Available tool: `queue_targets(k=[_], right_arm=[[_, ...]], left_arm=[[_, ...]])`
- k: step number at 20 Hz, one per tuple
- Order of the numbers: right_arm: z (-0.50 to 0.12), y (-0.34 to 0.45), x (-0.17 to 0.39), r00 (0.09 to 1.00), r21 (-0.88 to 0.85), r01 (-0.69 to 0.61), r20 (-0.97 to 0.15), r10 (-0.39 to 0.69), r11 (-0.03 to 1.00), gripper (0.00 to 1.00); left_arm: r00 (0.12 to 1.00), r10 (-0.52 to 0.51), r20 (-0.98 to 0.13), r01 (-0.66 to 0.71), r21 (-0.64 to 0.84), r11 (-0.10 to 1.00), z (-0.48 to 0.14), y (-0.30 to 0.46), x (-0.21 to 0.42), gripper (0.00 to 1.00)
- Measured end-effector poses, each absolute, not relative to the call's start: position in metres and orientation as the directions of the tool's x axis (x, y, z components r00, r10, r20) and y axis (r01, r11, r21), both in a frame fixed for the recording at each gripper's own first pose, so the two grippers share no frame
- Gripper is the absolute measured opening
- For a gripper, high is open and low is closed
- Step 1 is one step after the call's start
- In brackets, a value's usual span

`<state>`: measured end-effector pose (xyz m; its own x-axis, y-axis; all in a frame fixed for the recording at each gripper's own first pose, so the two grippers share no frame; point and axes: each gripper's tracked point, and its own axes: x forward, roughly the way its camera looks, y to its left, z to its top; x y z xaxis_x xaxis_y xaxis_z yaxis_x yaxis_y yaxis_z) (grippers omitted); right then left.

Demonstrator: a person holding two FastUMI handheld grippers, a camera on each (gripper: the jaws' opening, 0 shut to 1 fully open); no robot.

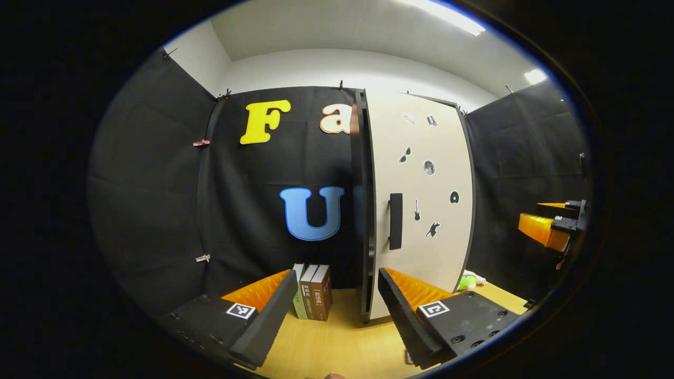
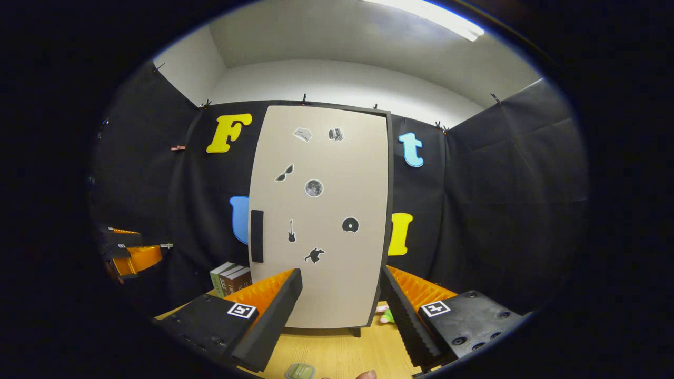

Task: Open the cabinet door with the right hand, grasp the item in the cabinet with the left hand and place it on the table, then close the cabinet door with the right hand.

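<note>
A tall cabinet stands on the wooden table (image 1: 337,347), and its beige door (image 2: 326,210) looks closed. The door carries small black stickers and a black vertical handle (image 2: 257,236) near its left edge. In the left gripper view I see the door (image 1: 421,210) at a slant, with its handle (image 1: 395,221) and the cabinet's dark side (image 1: 363,210). What is inside is hidden. My right gripper (image 2: 341,295) is open and faces the door from a short way off. My left gripper (image 1: 337,295) is open and points at the cabinet's left front corner. Neither holds anything.
Three upright books (image 1: 313,295) stand left of the cabinet, against the black cloth. A small green and pink toy (image 1: 468,281) lies on the table by the cabinet's right side. A small green object (image 2: 300,371) lies near the front edge. The other gripper (image 1: 553,226) hangs at the far right.
</note>
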<state>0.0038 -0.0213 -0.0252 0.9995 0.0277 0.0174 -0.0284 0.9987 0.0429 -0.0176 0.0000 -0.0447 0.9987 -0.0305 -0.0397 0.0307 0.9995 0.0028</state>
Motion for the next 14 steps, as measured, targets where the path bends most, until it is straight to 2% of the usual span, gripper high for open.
queue_targets(k=[14], right_arm=[[-0.0199, -0.0218, 0.0016, 0.999, 0.042, -0.033, 0.018, 0.032, 0.999, 0.97]], left_arm=[[0.999, -0.03, -0.038, 0.031, 0.003, 1.0, -0.042, -0.0028, -0.0171, 0.96]])
